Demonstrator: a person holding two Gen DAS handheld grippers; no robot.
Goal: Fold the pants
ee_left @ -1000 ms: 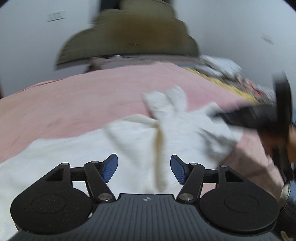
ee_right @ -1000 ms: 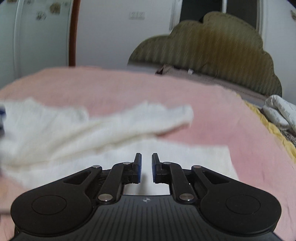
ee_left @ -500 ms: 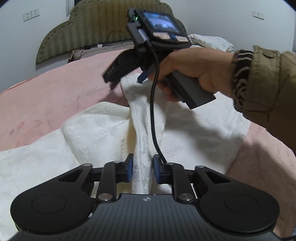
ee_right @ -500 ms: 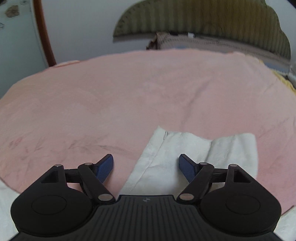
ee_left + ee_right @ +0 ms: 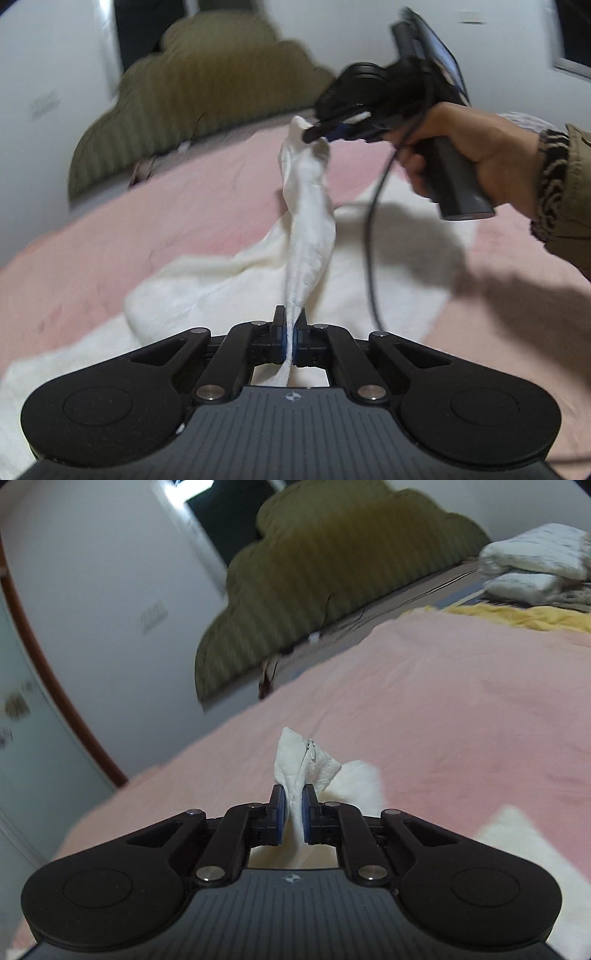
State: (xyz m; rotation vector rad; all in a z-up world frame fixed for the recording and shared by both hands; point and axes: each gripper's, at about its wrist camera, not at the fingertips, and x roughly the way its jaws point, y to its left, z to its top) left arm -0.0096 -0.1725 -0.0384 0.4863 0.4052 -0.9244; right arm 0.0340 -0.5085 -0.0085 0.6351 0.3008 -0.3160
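Pink bedding [image 5: 443, 709] covers the bed, with an olive scalloped headboard [image 5: 332, 572] against a white wall behind it and folded white linens [image 5: 535, 565] by a yellow blanket edge [image 5: 517, 616] at the far right. White pants [image 5: 310, 229] lie partly on the bed, one strip lifted taut between both tools. The left tool [image 5: 290, 339] is clenched on the near end; the right tool [image 5: 321, 134], held in a hand [image 5: 480, 158], pinches the far end. A black cable [image 5: 373, 258] hangs across the fabric.
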